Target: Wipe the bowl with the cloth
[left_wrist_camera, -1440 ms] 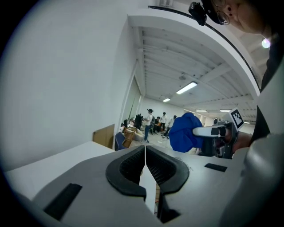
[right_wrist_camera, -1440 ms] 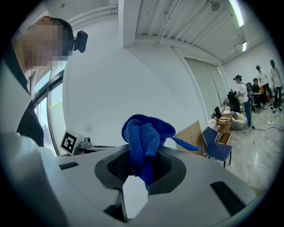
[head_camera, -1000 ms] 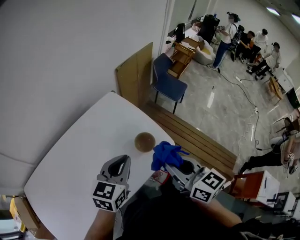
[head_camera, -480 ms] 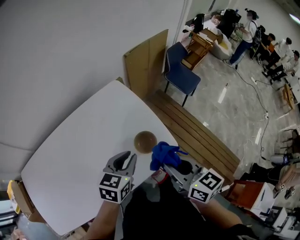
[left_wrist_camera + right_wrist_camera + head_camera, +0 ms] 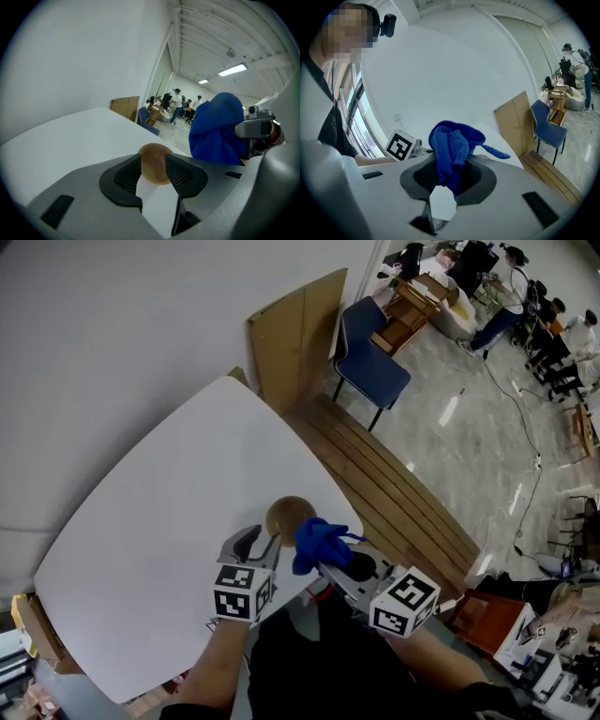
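A small brown bowl (image 5: 289, 516) stands on the white table (image 5: 169, 493) near its right edge. My left gripper (image 5: 262, 541) hovers just short of it on the near left. Its jaws have just been opening and now stand apart. In the left gripper view the bowl (image 5: 154, 158) shows in the gap just beyond the fingertips, and the pads do not press on it. My right gripper (image 5: 324, 563) is shut on a bunched blue cloth (image 5: 314, 542), which hangs right beside the bowl's near right side. In the right gripper view the cloth (image 5: 452, 139) bulges up out of the jaws.
A slatted wooden bench (image 5: 394, 502) runs along the table's right side. Behind it stand a blue chair (image 5: 370, 352) and a leaning cardboard sheet (image 5: 295, 334). A box (image 5: 28, 634) sits on the floor at the table's left corner. People (image 5: 511, 296) are far back in the room.
Both grippers have come down and forward to the bowl. The left jaws went from shut to open. The blue cloth now hangs next to the bowl's rim.
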`<state>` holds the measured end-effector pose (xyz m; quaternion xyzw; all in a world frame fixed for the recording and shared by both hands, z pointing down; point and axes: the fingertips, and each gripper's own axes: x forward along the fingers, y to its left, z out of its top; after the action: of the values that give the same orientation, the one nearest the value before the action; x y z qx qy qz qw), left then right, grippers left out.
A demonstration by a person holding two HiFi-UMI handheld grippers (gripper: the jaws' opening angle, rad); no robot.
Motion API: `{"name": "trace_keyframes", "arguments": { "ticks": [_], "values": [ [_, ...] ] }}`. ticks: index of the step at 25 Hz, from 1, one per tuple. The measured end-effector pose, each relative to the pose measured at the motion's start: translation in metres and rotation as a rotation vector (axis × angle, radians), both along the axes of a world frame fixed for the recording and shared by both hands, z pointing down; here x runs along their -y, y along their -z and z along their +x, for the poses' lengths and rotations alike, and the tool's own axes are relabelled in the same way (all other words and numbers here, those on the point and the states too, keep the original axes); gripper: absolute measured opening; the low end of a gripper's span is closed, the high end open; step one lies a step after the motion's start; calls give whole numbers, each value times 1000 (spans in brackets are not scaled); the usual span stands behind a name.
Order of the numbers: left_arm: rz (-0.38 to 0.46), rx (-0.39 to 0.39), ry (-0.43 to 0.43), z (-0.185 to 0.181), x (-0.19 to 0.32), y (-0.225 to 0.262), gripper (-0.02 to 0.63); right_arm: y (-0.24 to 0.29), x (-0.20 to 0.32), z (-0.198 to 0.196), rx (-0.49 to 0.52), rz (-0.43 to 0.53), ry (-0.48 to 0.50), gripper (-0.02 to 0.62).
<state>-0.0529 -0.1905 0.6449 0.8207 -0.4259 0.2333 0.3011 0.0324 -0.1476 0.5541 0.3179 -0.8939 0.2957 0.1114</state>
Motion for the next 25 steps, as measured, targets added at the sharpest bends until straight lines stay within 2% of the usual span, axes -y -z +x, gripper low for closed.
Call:
{"name": "trace_keyframes", "arguments": {
  "ticks": [3, 7, 18, 25],
  "values": [
    [-40, 16, 25, -3, 10, -24, 191, -5, 6, -7, -4, -14, 19, 72],
    [-89, -2, 48, -8, 22, -44, 204, -11, 13, -11, -5, -36, 28, 72],
    [-170, 28, 18, 0, 32, -80, 202, -60, 27, -12, -37, -119, 58, 72],
    [-162, 30, 13, 9, 36, -84, 39, -76, 22, -18, -29, -155, 89, 72]
  ]
}}
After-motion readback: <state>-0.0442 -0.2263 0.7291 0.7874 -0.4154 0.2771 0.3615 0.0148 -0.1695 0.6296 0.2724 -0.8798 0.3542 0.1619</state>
